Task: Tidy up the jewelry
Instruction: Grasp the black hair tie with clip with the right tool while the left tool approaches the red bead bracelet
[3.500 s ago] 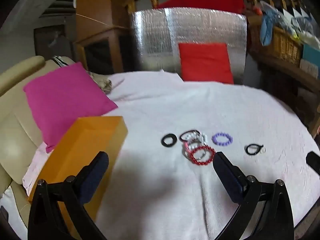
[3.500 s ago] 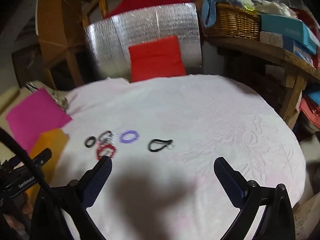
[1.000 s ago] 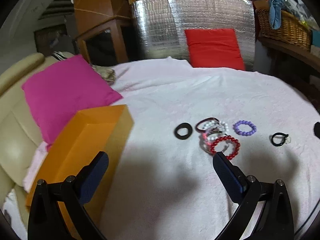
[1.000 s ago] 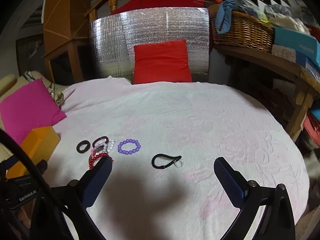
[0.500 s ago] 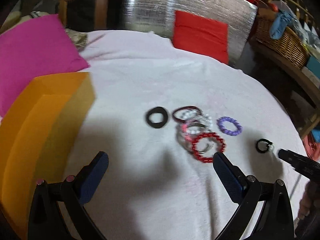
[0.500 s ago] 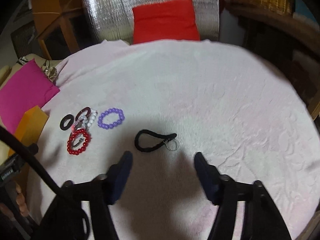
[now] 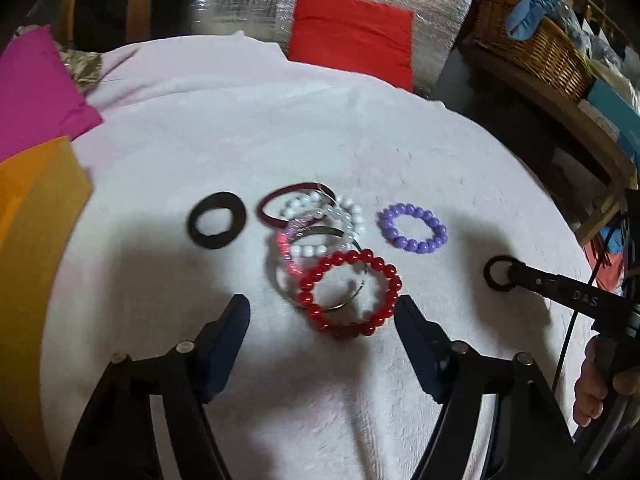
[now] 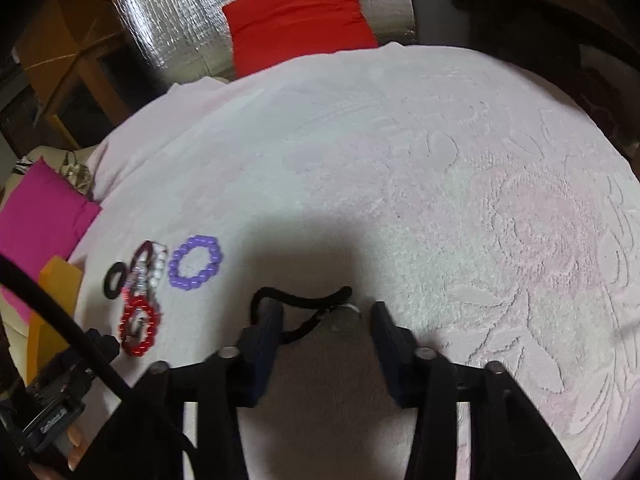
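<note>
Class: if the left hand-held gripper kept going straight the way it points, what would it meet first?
Most likely the red bead bracelet, lying just ahead between the closing jaws of the left hand-held gripper; depth is uncertain.

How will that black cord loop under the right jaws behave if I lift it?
The black loop is probably floppy: it lies bent and uneven on the cloth, so it may droop. It looks thin and light. The right gripper is closing around it; the small pale bit at its end may dangle.
</note>
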`<state>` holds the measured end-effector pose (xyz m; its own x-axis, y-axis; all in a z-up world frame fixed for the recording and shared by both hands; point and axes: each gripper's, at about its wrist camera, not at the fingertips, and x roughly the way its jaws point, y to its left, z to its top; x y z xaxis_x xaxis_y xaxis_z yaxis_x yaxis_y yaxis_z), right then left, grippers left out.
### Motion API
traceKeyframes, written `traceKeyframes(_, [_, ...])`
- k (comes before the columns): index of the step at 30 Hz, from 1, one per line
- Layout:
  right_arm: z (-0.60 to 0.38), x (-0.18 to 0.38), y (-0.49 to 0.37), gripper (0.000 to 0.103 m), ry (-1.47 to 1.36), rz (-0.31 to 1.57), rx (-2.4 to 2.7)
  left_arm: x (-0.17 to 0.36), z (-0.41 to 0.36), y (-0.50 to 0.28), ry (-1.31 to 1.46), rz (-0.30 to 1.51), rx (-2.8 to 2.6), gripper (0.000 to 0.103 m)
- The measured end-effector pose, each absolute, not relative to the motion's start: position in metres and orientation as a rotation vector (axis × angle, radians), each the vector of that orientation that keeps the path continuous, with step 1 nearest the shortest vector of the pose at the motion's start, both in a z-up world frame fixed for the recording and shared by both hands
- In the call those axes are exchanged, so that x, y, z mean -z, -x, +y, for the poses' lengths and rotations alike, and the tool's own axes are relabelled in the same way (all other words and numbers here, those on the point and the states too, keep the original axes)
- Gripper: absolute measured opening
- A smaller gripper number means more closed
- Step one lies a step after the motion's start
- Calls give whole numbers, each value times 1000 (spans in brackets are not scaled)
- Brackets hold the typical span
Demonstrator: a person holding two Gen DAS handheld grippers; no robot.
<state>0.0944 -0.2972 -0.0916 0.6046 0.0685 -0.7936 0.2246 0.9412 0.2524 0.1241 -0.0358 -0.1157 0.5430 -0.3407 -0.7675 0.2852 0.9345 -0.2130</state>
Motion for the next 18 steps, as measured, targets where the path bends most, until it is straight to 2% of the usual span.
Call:
traceKeyframes(1, [-299, 94, -95, 31, -347, 919, 97, 118, -38, -126, 66, 931, 378, 59])
traceKeyframes(3, [-301, 92, -93, 24, -359, 896, 93, 124, -40, -129, 82, 960, 406, 36])
traceKeyframes(4, [-304, 91, -92, 22, -371, 887, 86, 125, -41, -130, 86, 964, 408, 33])
traceKeyframes(6, [-308, 90, -90, 14, -397, 874, 72, 124, -43, -129, 73, 953, 410, 19])
traceKeyframes(7, [-310, 88, -89, 10, -401, 863, 63, 123, -43, -128, 73, 951, 427, 16])
traceKeyframes(8, [-312, 86, -87, 10, -405, 852, 58, 123, -43, -127, 76, 952, 442, 11])
traceKeyframes(13, [-325, 80, -79, 10, -472, 824, 34, 120, -50, -121, 44, 944, 504, 5])
traceKeyframes(18, [-333, 72, -74, 10, -520, 809, 23, 117, -54, -111, 2, 931, 535, 5])
